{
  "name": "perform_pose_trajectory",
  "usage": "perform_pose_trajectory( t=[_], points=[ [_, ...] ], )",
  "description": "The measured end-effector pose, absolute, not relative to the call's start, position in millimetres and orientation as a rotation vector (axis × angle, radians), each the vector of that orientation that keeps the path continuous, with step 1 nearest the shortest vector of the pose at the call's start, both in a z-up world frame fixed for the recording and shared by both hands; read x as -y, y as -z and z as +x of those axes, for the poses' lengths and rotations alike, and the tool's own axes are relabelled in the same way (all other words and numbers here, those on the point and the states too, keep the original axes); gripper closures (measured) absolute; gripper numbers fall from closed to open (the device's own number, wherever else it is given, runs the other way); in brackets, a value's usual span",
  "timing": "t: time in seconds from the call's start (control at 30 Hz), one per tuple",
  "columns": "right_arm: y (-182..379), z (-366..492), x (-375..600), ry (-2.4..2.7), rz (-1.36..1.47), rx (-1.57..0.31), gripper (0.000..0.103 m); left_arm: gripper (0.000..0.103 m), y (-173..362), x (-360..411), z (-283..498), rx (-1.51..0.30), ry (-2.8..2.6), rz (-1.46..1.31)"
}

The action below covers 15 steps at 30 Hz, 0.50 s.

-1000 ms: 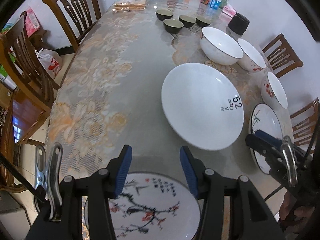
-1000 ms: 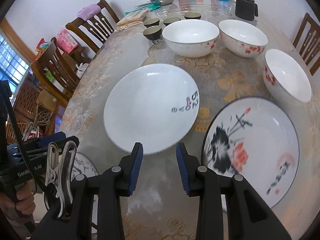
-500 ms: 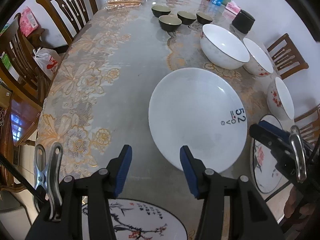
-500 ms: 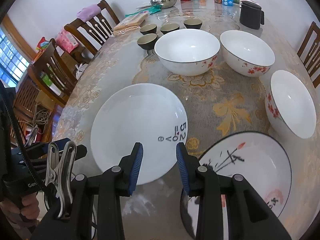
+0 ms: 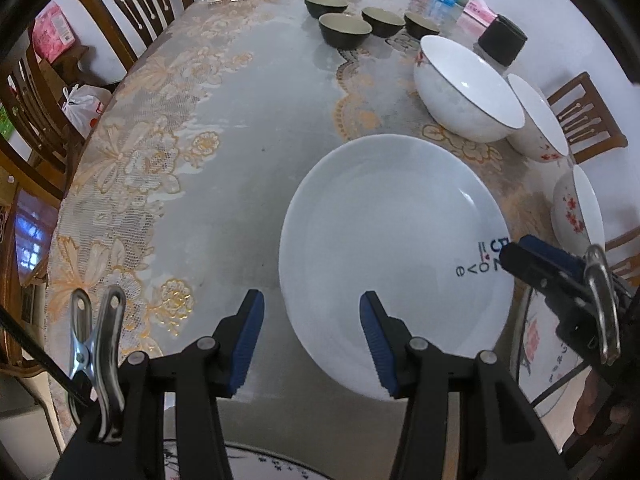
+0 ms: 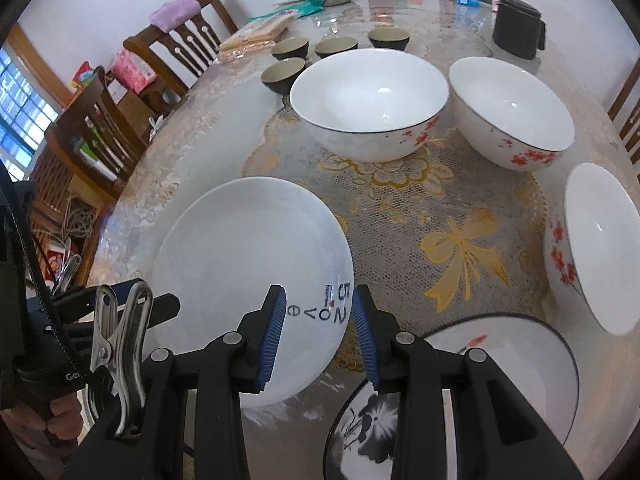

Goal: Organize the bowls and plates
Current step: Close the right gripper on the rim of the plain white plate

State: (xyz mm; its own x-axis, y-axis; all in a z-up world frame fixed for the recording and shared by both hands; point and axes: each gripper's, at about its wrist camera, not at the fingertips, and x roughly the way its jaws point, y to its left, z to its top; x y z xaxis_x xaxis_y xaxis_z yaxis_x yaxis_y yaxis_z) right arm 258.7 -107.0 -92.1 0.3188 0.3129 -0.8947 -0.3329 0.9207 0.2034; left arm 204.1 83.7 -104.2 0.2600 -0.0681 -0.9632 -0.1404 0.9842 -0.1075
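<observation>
Right wrist view showed the white plate [image 6: 248,276] lying flat on the lacy table [image 6: 440,216], with "52" and "ove" printed near its rim. The right gripper [image 6: 319,332] hung over those letters, jaws apart and holding nothing. The left gripper [image 5: 311,342] was open too, at the plate's near edge, gripping nothing.

Bare tablecloth [image 5: 224,184] lies open left of the white plate [image 5: 392,240]; bowls [image 6: 368,104] crowd beyond.
</observation>
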Motion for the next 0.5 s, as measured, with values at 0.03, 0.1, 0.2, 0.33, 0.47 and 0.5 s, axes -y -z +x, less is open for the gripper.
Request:
perform_pose_trajectory(
  t=[0.03,0.1,0.2,0.33,0.47,0.5],
  points=[
    [95.2,260.4,105.2,-0.43,-0.027,-1.177,0.067,0.05,105.6,-84.3,205.1,-1.311,-0.052,-0.192],
    [96.6,262.0,102.1,-0.433,-0.045,-1.164,0.066,0.05,107.6,-85.2,206.6,-1.313,-0.054,-0.205],
    [97.3,264.2,96.8,-0.441,-0.067,-1.155,0.066,0.05,110.8,-85.3,208.7,-1.318,-0.054,-0.217],
    [98.2,268.2,92.1,-0.462,-0.076,-1.157,0.066,0.05,114.7,-83.4,211.8,-1.322,-0.048,-0.221],
    [104.1,271.7,86.5,-0.474,-0.081,-1.175,0.066,0.051,118.2,-83.5,212.4,-1.332,-0.052,-0.236],
    [106.5,272.2,85.1,-0.477,-0.082,-1.181,0.066,0.051,119.1,-84.0,212.5,-1.335,-0.055,-0.238]
  ],
)
